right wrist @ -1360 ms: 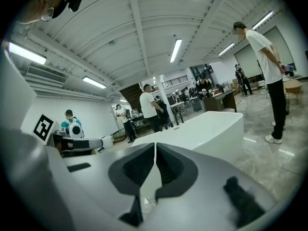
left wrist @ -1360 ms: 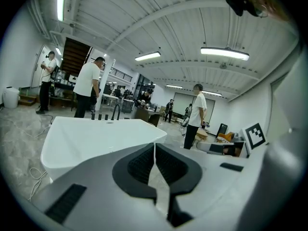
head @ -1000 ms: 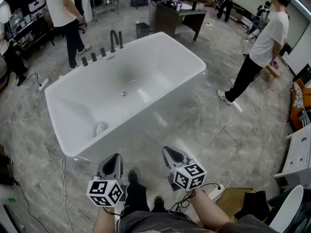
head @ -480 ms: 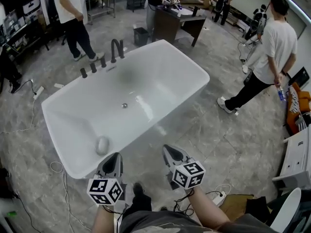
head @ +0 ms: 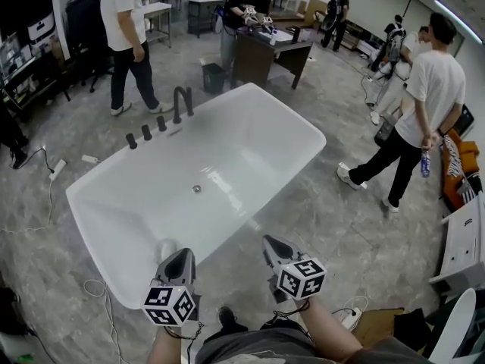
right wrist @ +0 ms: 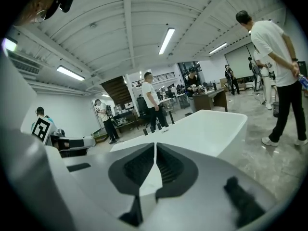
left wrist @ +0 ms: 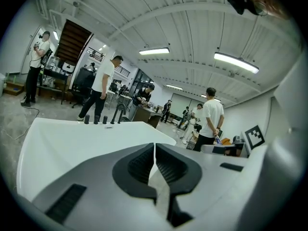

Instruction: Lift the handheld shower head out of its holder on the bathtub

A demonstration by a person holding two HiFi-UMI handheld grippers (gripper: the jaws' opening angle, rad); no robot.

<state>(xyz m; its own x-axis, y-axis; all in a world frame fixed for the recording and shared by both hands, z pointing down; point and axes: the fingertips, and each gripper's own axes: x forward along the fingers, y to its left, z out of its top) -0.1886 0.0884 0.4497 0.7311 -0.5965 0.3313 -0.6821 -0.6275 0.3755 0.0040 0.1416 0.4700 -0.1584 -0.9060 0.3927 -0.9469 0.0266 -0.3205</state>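
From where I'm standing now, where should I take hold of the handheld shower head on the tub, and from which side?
Probably the upper part of the slim black shower head, which stands upright on the far rim of the bathtub. Come from its right in the head view, since the arched spout crowds its left, then lift straight up.

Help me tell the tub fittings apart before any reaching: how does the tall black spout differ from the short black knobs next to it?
The spout stands tall and hooks over at its top; the knobs are short straight stubs. The spout is one piece; the knobs are three in a row, left of it in the head view. Both are black and upright on the far rim of the white bathtub.
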